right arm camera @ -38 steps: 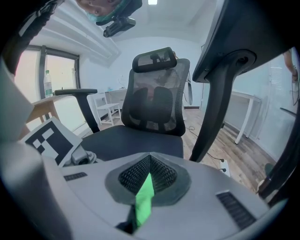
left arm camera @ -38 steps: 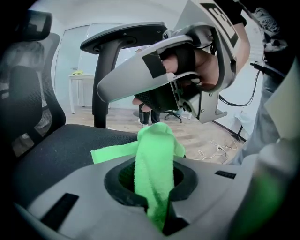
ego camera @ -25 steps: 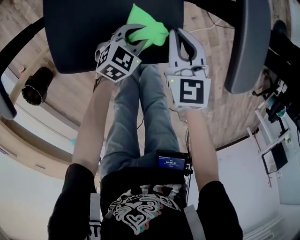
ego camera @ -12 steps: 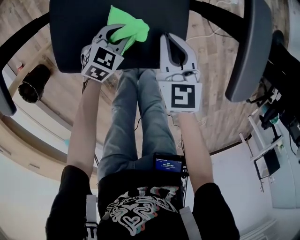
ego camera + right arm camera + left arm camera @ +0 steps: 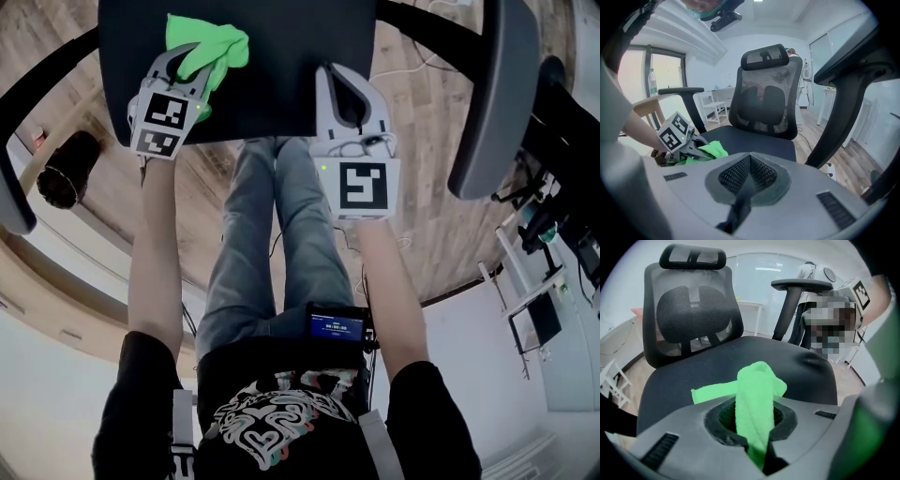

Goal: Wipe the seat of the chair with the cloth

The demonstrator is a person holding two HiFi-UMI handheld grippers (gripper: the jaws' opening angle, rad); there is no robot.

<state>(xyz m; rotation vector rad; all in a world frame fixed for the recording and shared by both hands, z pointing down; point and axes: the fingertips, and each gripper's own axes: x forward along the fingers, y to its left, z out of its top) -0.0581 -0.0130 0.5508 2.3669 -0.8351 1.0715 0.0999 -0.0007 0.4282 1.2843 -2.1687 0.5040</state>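
Green cloth is bunched between the jaws of the left gripper, which are clamped on it; in the left gripper view the folded fabric stands up from the pinch, with one flap trailing toward 9 o'clock onto the black seat. In the head view this gripper and the cloth sit at 11 o'clock, over the seat's near left part, the cloth lying against the seat fabric. The right gripper is at about 12 o'clock, apart from the left one, resting at the seat's near edge with its jaws closed together on nothing, as the right gripper view shows. From that view the cloth appears at 9 o'clock, with the mesh backrest at 12 o'clock. A dark armrest stands at 2 o'clock in the head view, above the wooden floor, and the person's legs in jeans are below the seat edge.
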